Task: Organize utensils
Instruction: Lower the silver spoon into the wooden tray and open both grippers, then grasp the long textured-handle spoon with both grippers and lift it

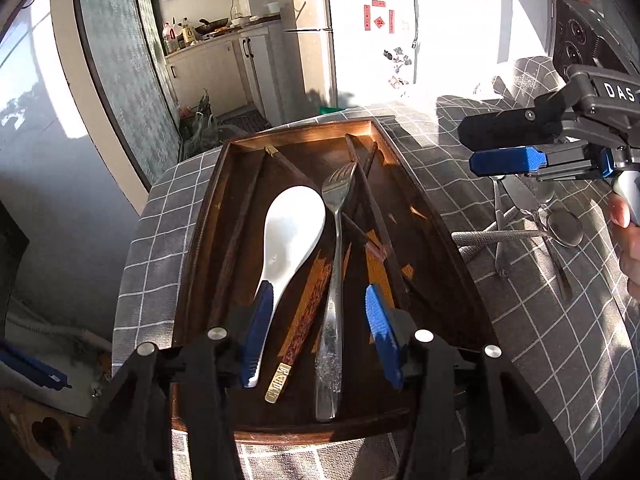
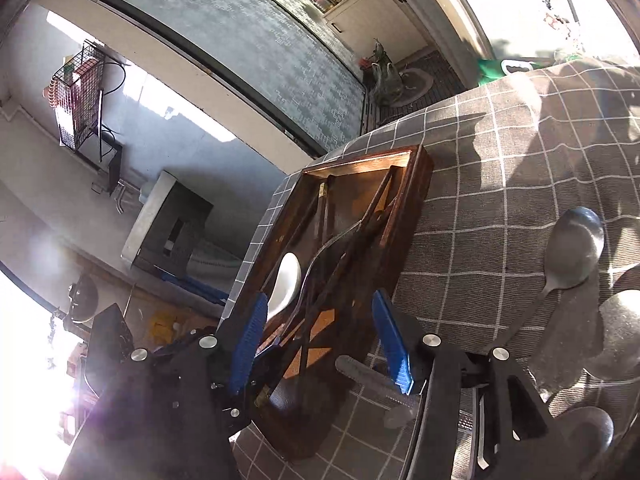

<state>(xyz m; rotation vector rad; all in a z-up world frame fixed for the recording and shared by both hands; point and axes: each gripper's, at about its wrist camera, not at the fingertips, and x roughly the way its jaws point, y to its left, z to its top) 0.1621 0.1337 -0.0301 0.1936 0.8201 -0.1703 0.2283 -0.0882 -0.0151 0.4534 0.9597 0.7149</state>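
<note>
A dark wooden tray (image 1: 440, 240) lies on a grey checked tablecloth. In it lie a white rice spoon (image 1: 292, 228), a metal fork (image 1: 334, 280) and several dark chopsticks (image 1: 376, 216). My left gripper (image 1: 320, 340) hovers open and empty over the tray's near end, its fingers either side of the fork handle. My right gripper (image 1: 504, 148) is open and empty above loose metal spoons (image 1: 564, 228) and a knife right of the tray. In the right wrist view the right gripper (image 2: 324, 344) hangs over the tray's (image 2: 420, 184) edge, with a metal spoon (image 2: 576, 248) to the right.
The table edge drops off left of the tray (image 1: 132, 280). A textured metal handle (image 2: 372, 372) lies on the cloth by the tray. A kitchen counter and a white fridge (image 1: 312, 40) stand behind. A person's fingers (image 1: 628, 240) hold the right gripper.
</note>
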